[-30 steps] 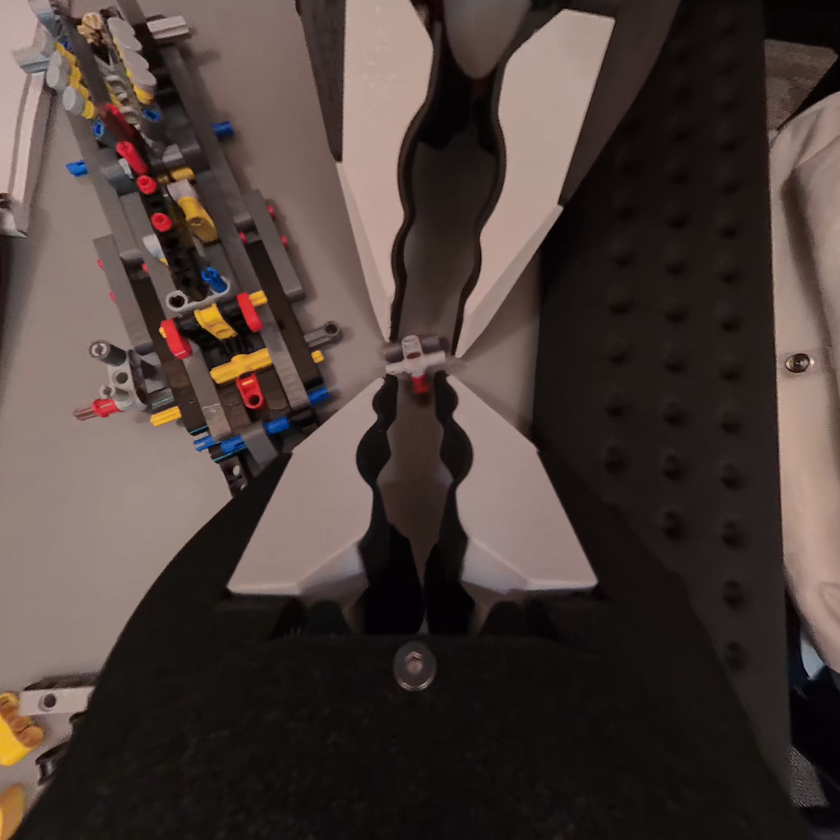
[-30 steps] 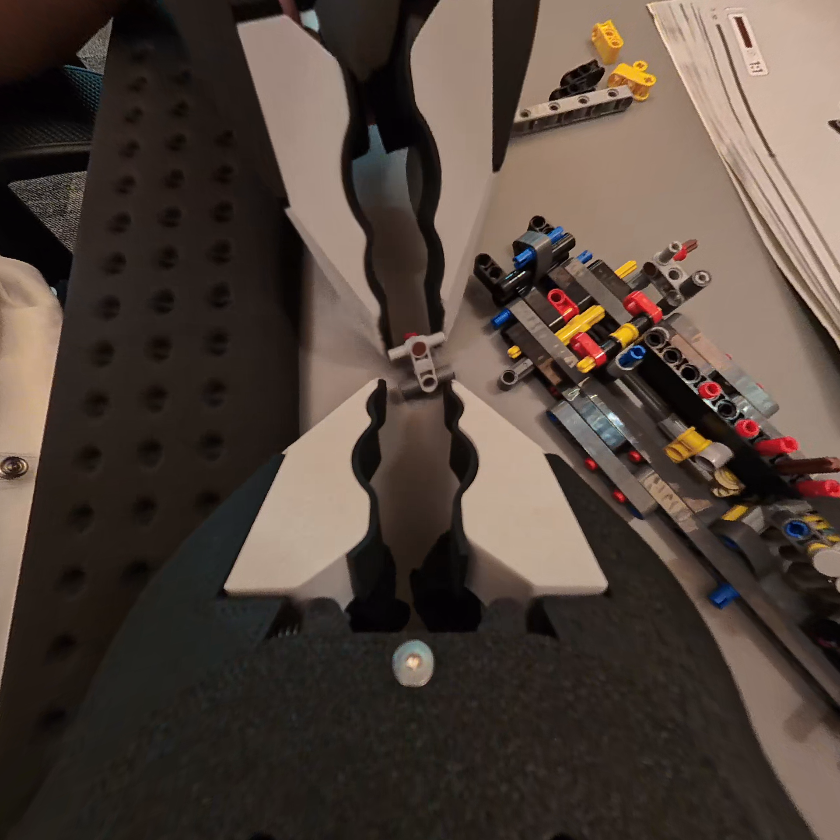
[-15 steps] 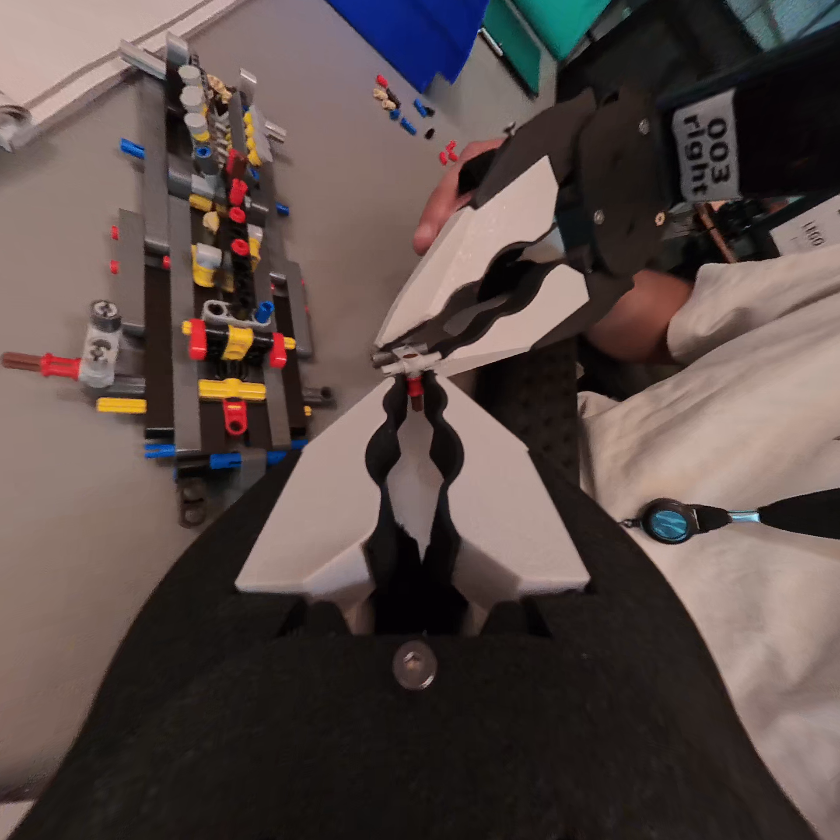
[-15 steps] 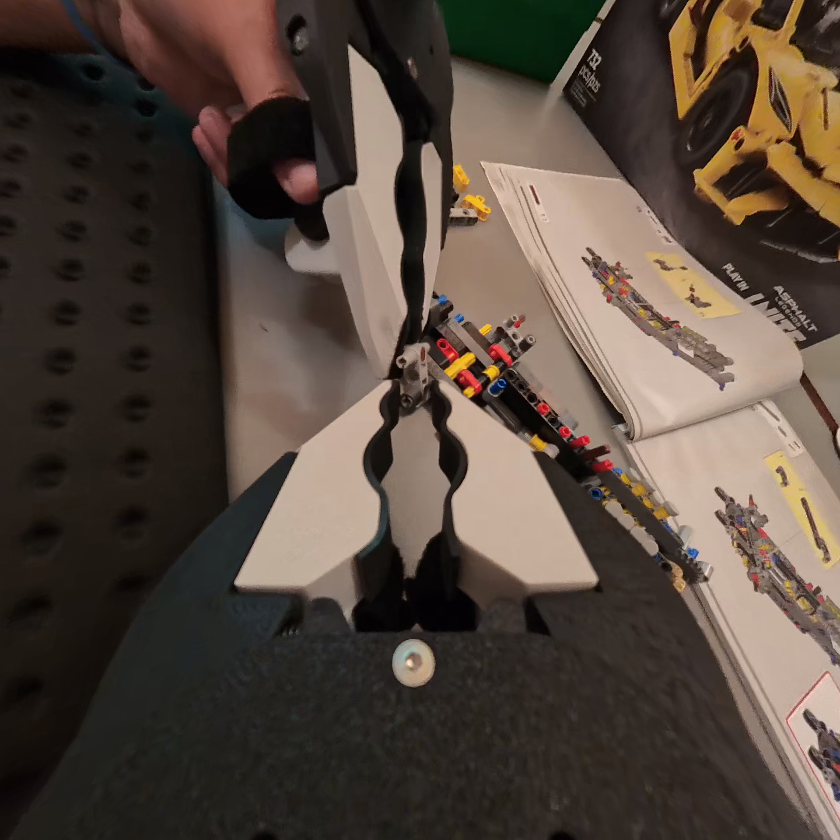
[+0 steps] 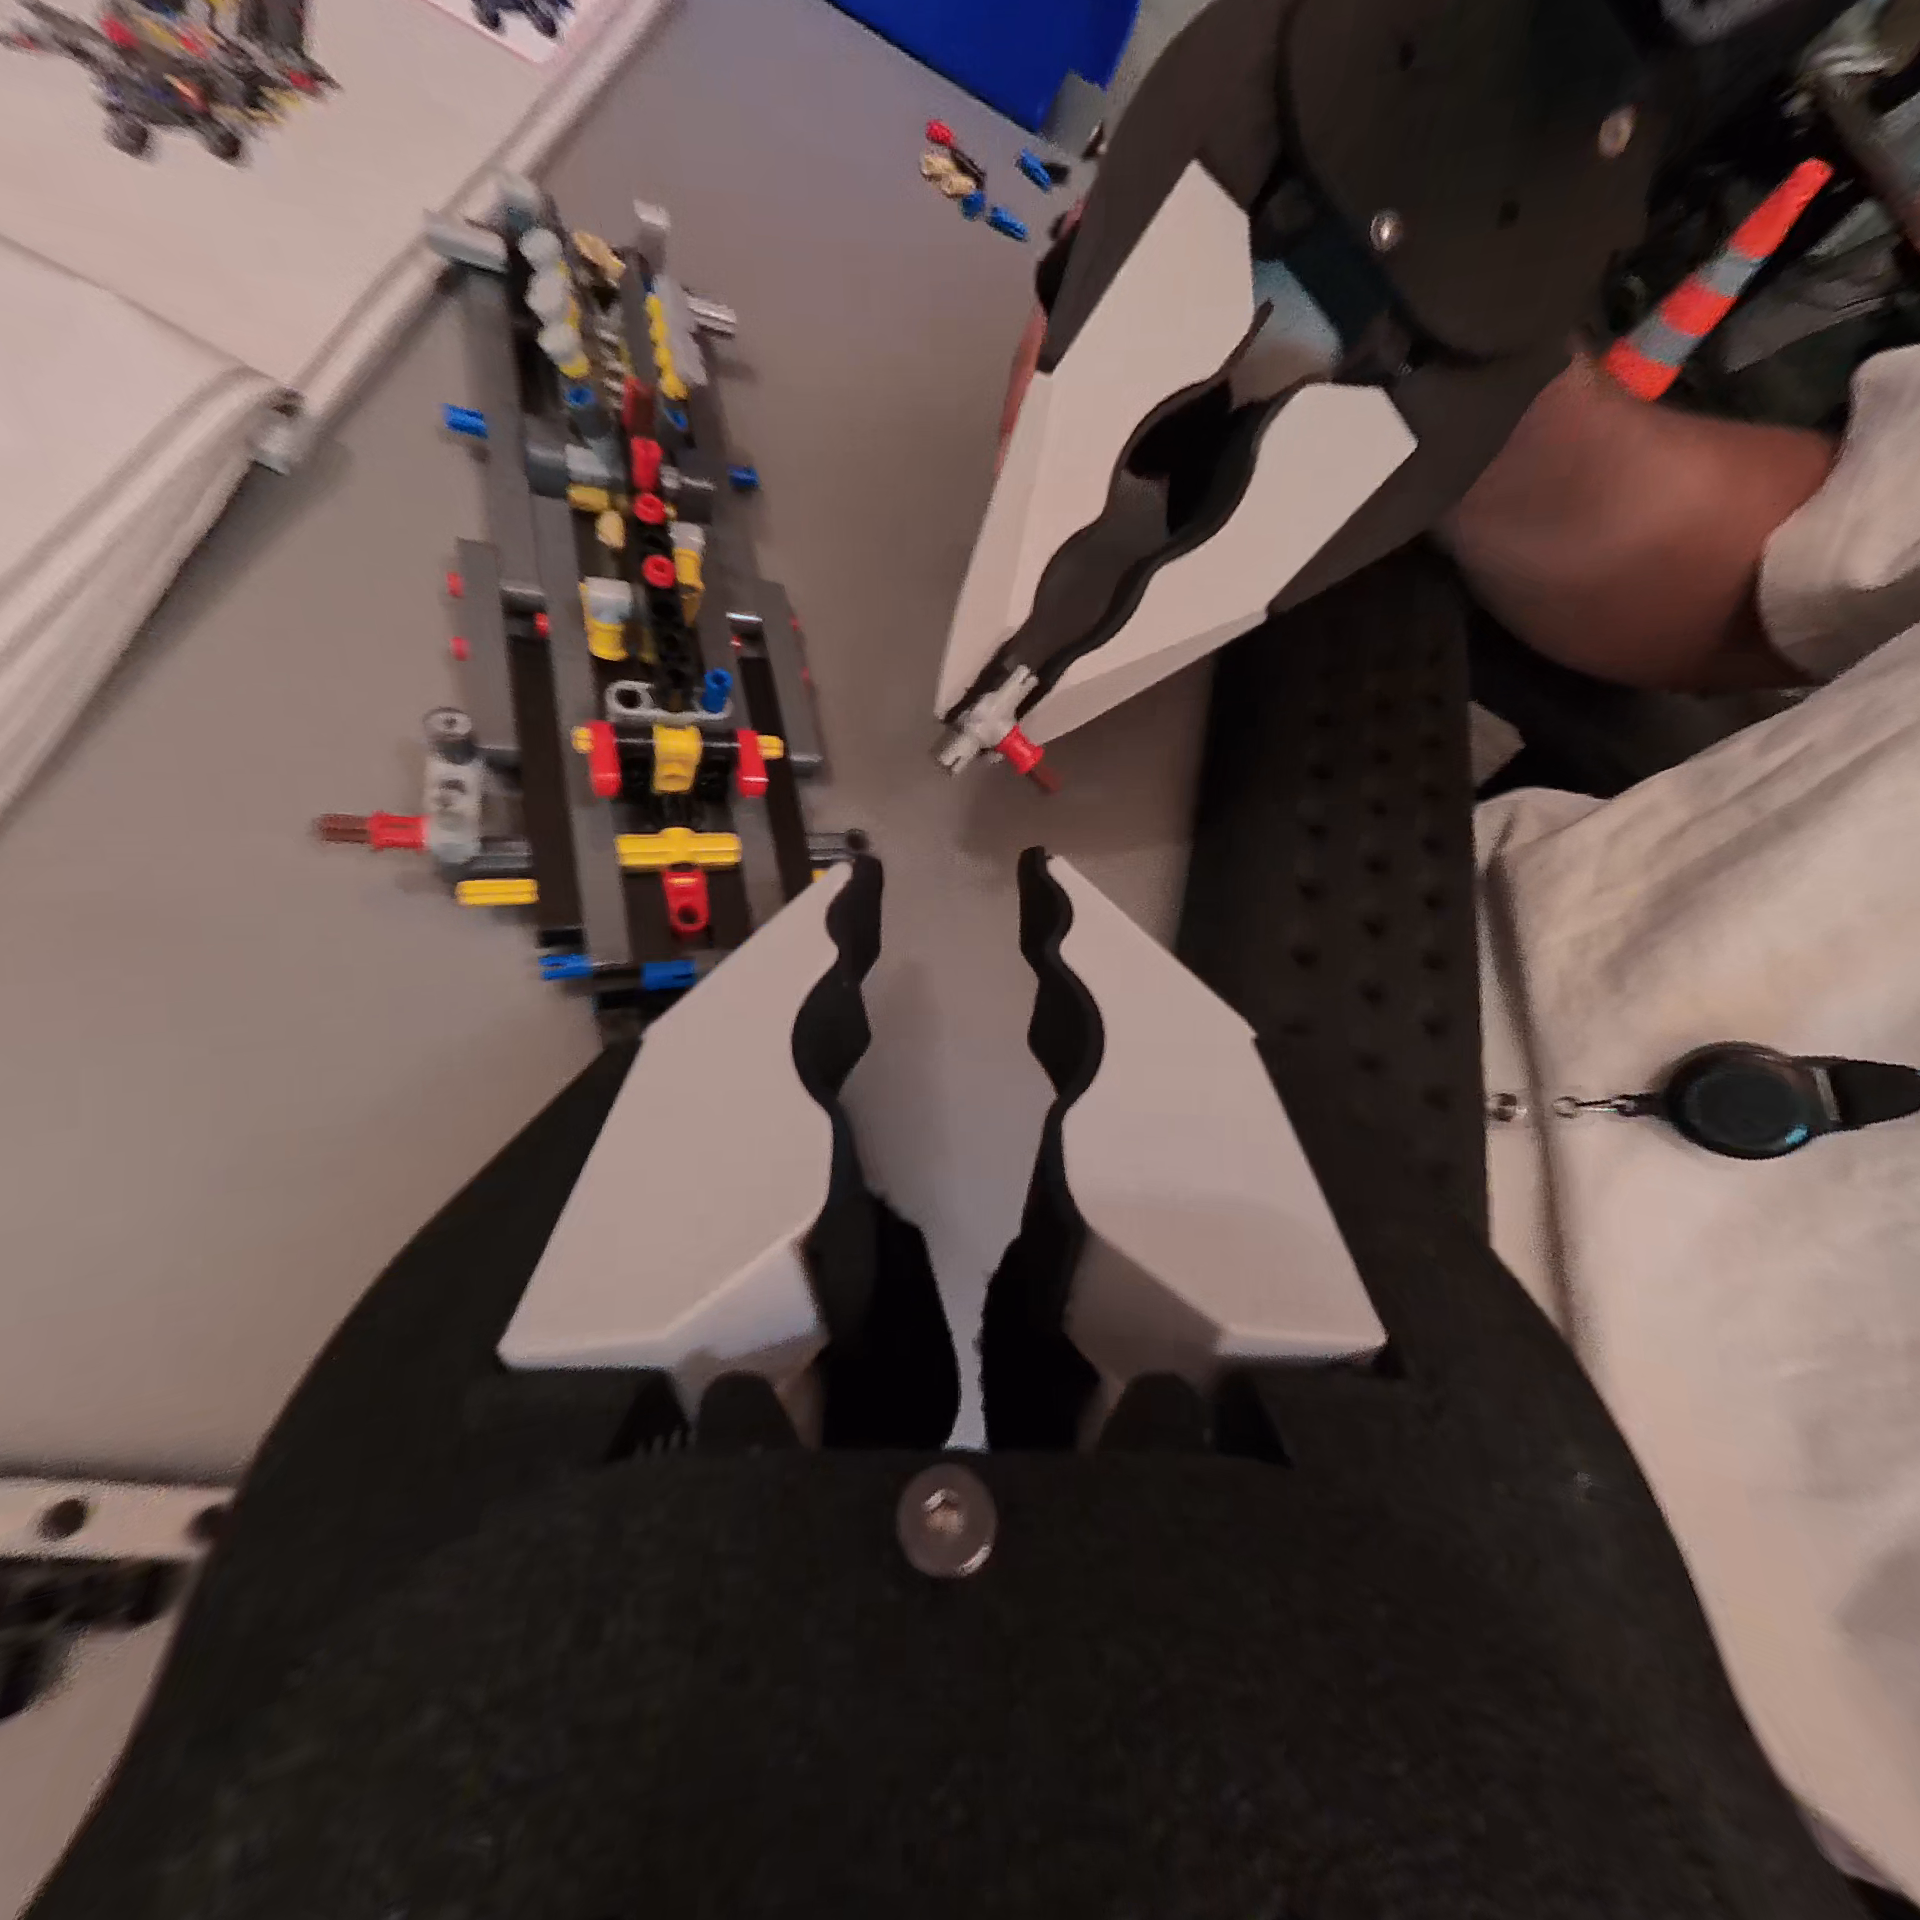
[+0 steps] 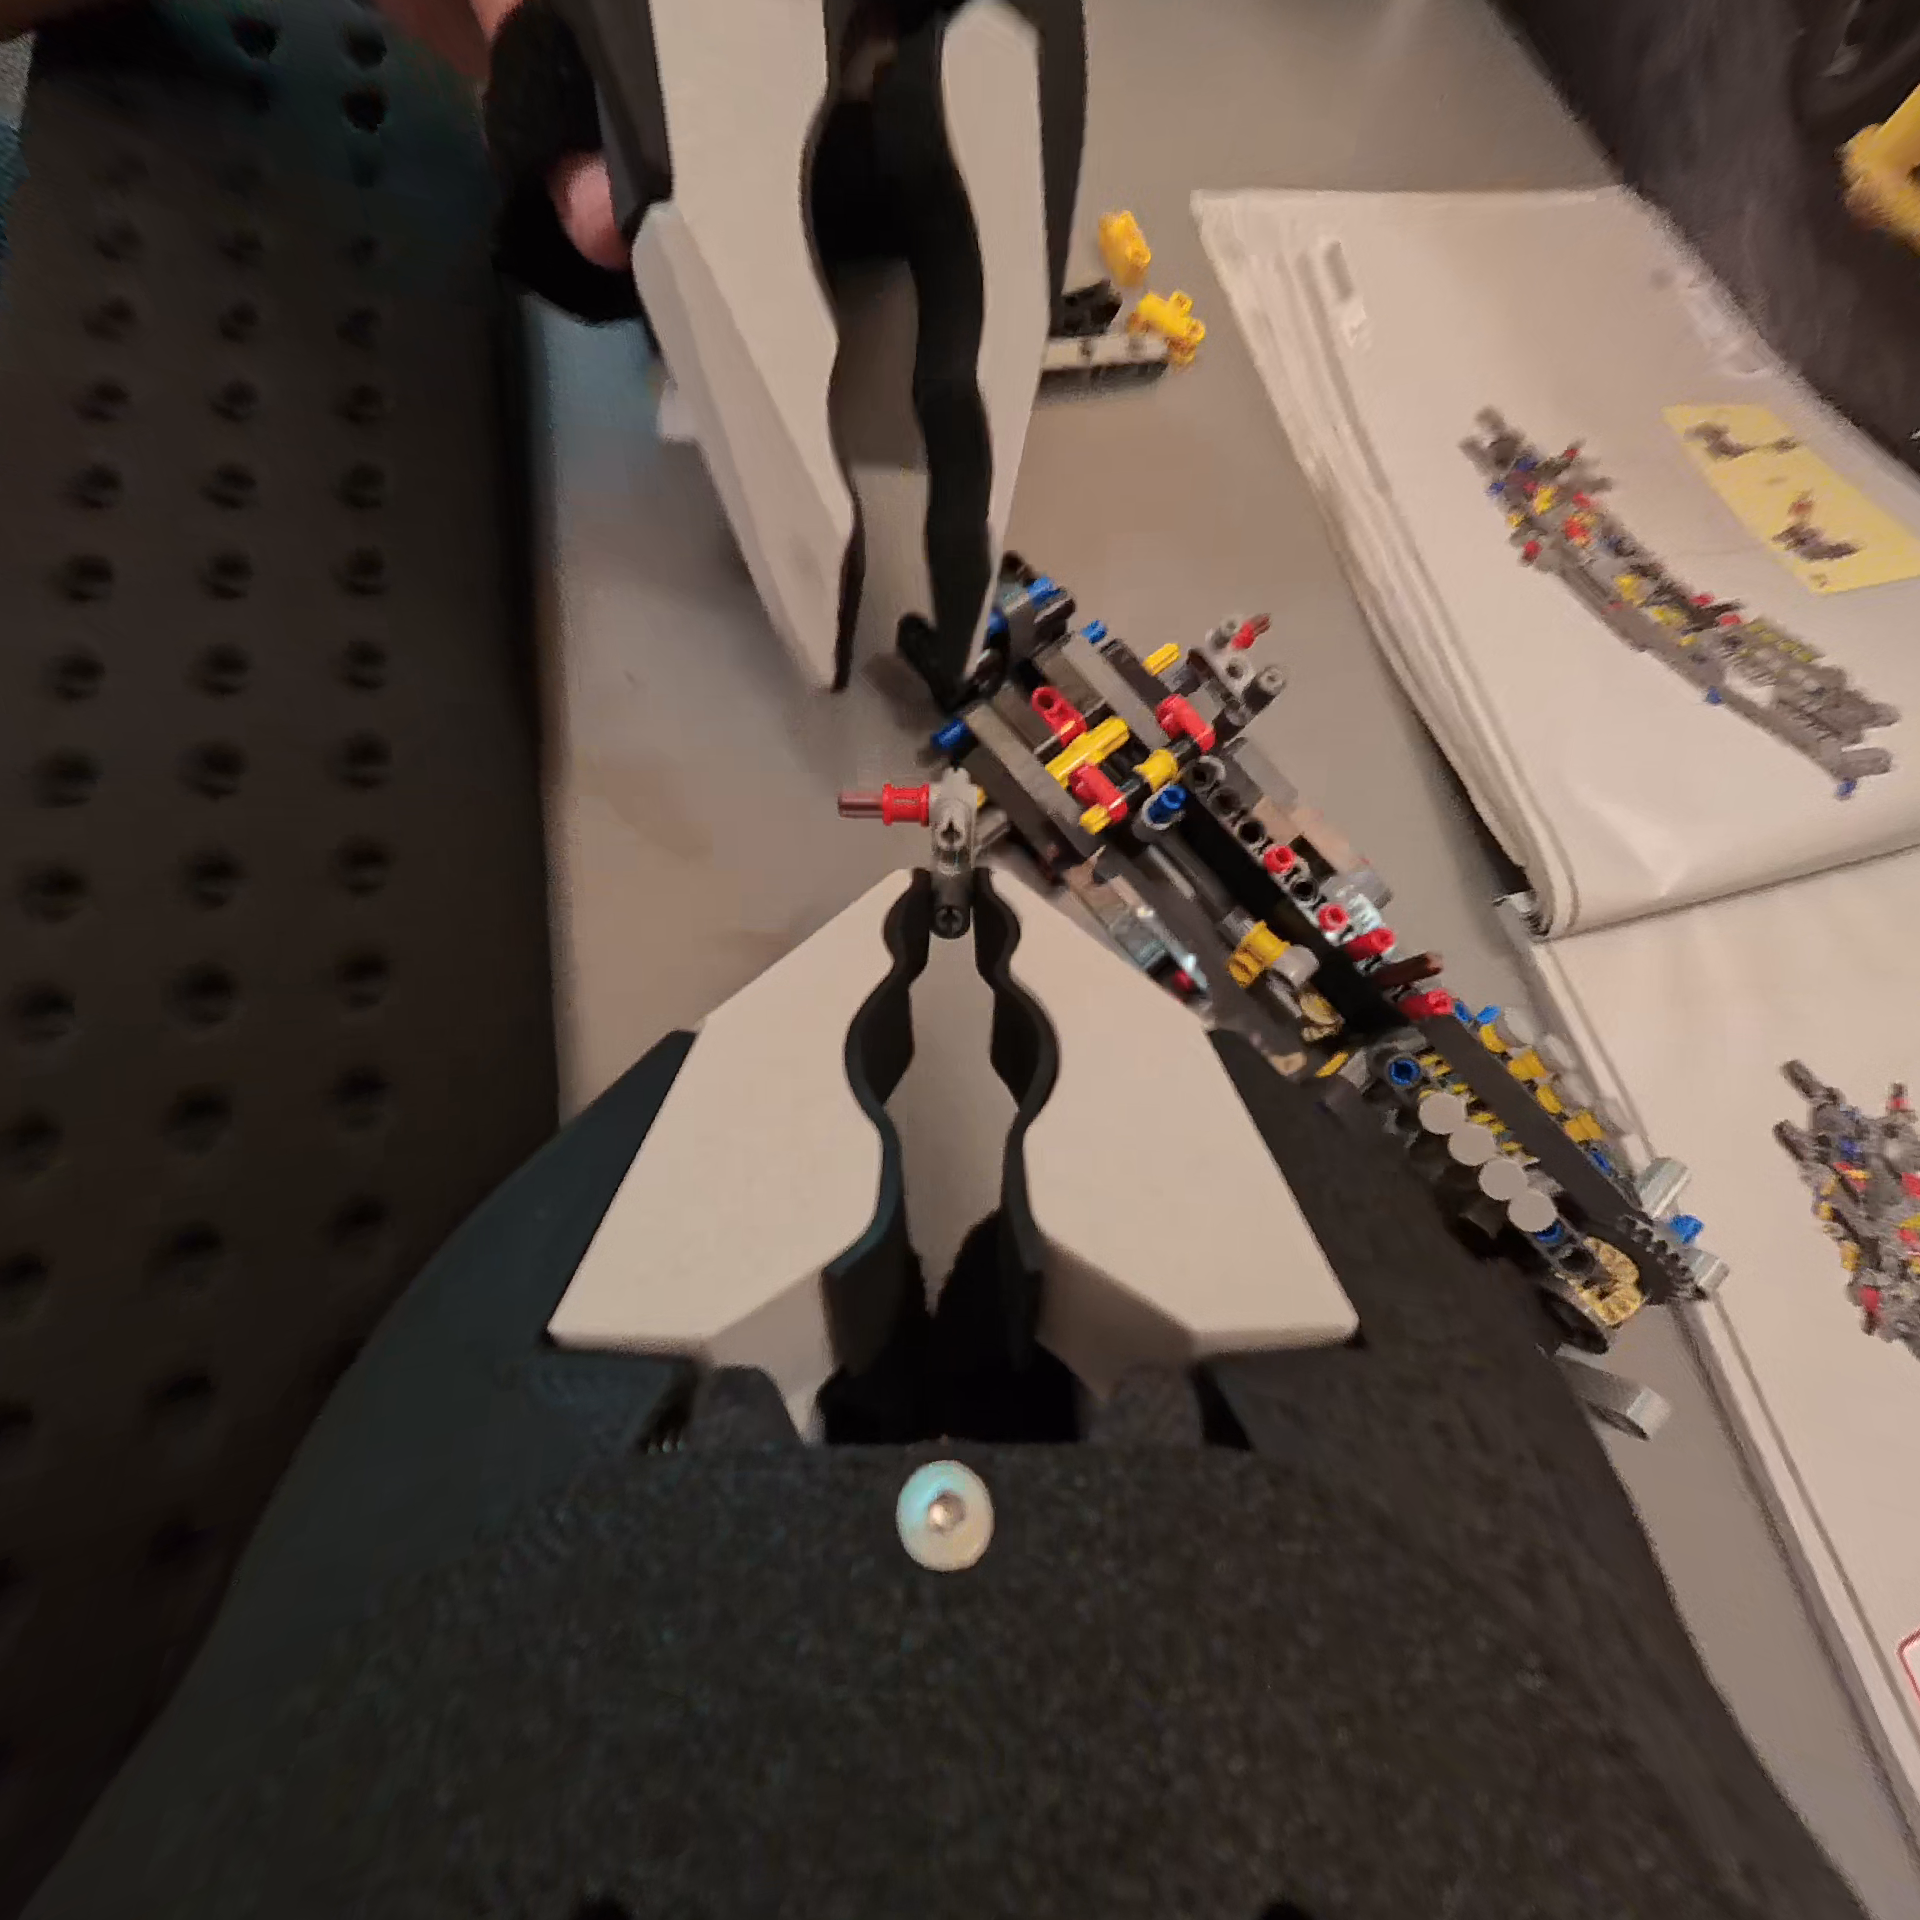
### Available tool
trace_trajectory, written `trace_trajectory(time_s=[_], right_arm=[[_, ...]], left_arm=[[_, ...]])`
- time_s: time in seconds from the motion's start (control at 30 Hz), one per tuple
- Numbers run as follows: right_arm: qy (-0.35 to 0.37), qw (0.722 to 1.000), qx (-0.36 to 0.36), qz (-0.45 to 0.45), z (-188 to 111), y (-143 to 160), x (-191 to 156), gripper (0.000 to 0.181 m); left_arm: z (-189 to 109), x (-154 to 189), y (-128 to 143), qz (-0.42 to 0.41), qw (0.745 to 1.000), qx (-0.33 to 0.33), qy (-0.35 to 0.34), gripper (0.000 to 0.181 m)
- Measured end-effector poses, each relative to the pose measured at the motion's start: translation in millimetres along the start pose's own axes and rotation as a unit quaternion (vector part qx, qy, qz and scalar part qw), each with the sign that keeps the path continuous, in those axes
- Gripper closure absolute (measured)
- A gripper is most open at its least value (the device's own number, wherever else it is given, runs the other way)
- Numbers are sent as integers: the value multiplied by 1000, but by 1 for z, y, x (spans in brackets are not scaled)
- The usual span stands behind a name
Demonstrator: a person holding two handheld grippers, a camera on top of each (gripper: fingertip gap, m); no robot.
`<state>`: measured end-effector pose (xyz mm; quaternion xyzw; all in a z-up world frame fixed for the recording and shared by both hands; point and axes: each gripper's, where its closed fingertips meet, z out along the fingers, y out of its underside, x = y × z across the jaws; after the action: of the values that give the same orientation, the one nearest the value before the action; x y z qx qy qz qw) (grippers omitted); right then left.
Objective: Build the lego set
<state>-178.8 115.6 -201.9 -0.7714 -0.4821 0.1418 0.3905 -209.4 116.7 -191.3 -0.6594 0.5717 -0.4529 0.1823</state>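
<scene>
Above the surface (image 5: 187, 1143), the left hand-held gripper (image 5: 951, 868) had just released; the right hand-held gripper (image 6: 951, 894) alone clenched the connector (image 6: 951, 831), ready for the chassis (image 6: 1195, 831).

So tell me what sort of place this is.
Probably an indoor hobby or work table: a grey tabletop holding a part-built lego chassis, open instruction booklets and loose pieces. Nothing shows the wider room.

fingers (image 5: 717, 1132): pale wedges, wavy black pads | body: black | sleeve (image 5: 1849, 540): white
</scene>
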Motion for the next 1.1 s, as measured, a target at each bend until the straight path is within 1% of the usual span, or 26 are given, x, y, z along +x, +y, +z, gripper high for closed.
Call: trace_trajectory(time_s=[0.07, 0.17, 0.3, 0.4, 0.47, 0.53, 0.7, 0.8, 0.83, 1.0, 1.1], right_arm=[[-25, 999, -43, 4, -2, 7, 4, 175], [-61, 992, -104, -23, -7, 11, 12, 175], [-96, 973, -196, -70, -12, 19, 26, 175], [-130, 956, -241, -104, -10, 23, 30, 175], [-155, 946, -259, -120, -7, 23, 28, 175], [-163, 938, -270, -142, -2, 22, 28, 175], [-169, 918, -298, -201, 9, 23, 23, 175], [-184, 912, -295, -216, 13, 19, 14, 175], [-181, 909, -305, -220, 14, 20, 16, 175], [-190, 898, -329, -221, 18, 23, 17, 175], [-193, 896, -330, -225, 18, 22, 17, 175]], left_arm=[[-8, -10, -2, 26, 999, 11, -33, 156], [-14, -23, -2, 53, 996, 19, -68, 154], [-10, -19, 1, 59, 996, 16, -58, 144], [-5, -14, -2, 75, 995, 23, -56, 144], [-1, -10, -8, 94, 993, 31, -62, 149], [4, -7, -10, 106, 992, 31, -64, 153], [7, -16, 4, 106, 991, -2, -81, 160], [4, -16, 3, 105, 991, 6, -78, 176], [2, -16, 1, 105, 991, 14, -77, 177], [-4, -15, -4, 69, 996, 38, -52, 178], [-1, -12, -4, 83, 994, 36, -57, 178]])
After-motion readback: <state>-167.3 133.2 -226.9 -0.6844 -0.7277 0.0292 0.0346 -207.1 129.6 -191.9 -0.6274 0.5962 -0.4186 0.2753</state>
